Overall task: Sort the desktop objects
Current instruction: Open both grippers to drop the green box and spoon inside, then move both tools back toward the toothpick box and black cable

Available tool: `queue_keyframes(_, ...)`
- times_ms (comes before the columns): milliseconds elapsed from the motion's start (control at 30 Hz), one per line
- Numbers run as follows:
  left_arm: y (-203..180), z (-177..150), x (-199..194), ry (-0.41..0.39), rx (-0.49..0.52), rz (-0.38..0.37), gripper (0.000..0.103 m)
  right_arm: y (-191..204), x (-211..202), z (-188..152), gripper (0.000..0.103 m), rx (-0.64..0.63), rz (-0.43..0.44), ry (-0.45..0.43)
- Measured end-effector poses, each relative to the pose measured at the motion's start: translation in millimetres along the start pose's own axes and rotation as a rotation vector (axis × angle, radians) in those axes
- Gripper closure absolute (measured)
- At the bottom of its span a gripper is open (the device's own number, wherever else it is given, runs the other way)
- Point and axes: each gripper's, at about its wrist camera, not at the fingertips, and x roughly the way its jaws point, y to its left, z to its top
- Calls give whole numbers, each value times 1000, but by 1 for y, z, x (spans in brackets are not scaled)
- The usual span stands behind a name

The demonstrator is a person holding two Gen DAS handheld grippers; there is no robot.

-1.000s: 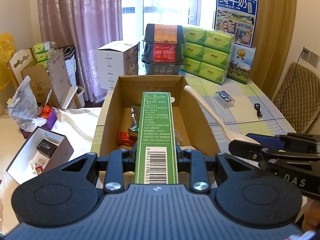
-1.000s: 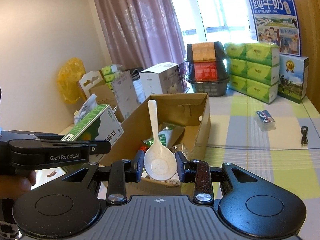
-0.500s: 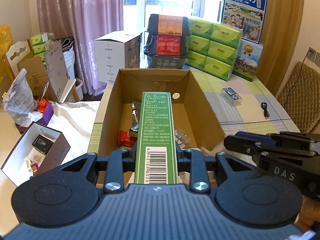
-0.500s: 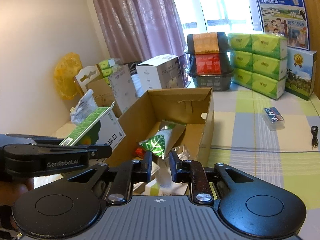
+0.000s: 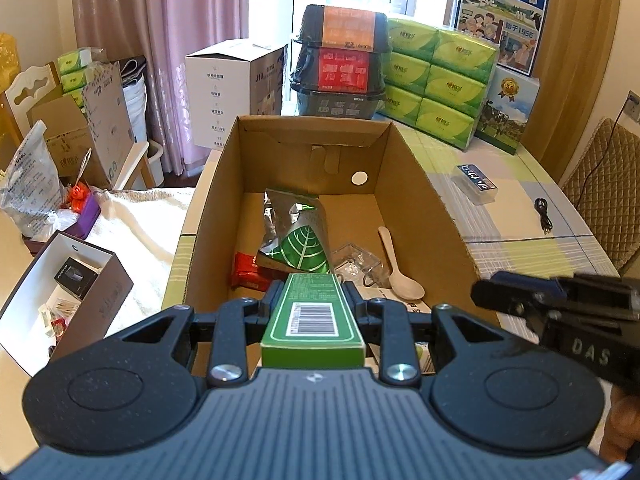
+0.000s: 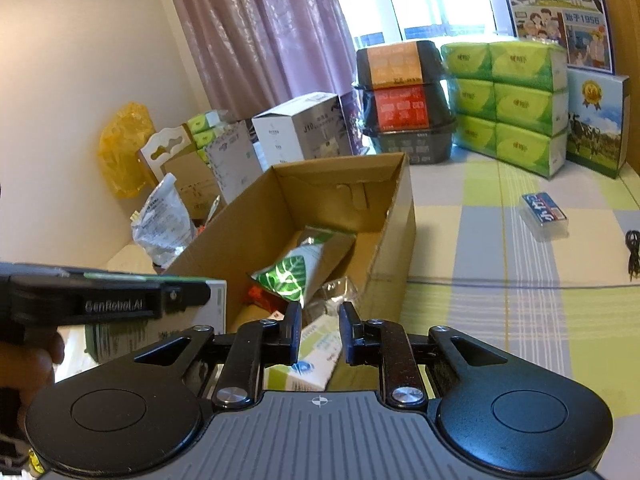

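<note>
The left gripper (image 5: 312,300) squeezes a green box (image 5: 314,318); the right gripper (image 6: 319,334) is a little open and holds nothing.

The green box sits between the left fingers, barcode up, over the near end of the cardboard box (image 5: 420,196). Inside that box lie a white spoon (image 5: 400,276), a leaf-print bag (image 5: 304,240) and a red packet (image 5: 250,274). On the checked tablecloth (image 6: 500,280), to the right, are a small blue pack (image 6: 544,210) and a black cable (image 6: 634,252).

Cardboard box (image 5: 416,184): one; white spoon (image 5: 402,276): one; green tissue packs (image 5: 440,80): six visible; black trays (image 5: 340,68): three stacked.
</note>
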Motion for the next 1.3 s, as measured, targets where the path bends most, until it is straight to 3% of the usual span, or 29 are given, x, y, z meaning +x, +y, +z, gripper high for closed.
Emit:
queue_keyframes(133,0,3,3,-10,-15,-2,77,-3,-2,-5,85,12,8,6)
queue_keyframes(233,2,7,-1,-31,-32,-3,64,-4,-4,-5,84,17,9,1)
queue_keyframes(533,-3,3,-21,-43,-26,19,63,-1,-23,-9,68,9,16,-6)
queue_keyframes(633,-7,-3,-33,-53,-36,19,58,-2,-35,-11,64,12,14,-13)
queue_keyframes(933,-33,-19,-67,-98,-49,5,30,-16,-83,-26,33,22,-20,-41)
queue_keyframes(1000,-41,-22,-74,-116,-47,2,15,-21,-93,-28,23,25,-31,-48)
queue_keyframes(1200,-72,-24,-87,-150,-21,-20,2,-38,-125,-37,5,22,-79,-75)
queue_keyframes(1300,-90,-23,-90,-159,2,-38,2,-50,-140,-42,2,36,-113,-84)
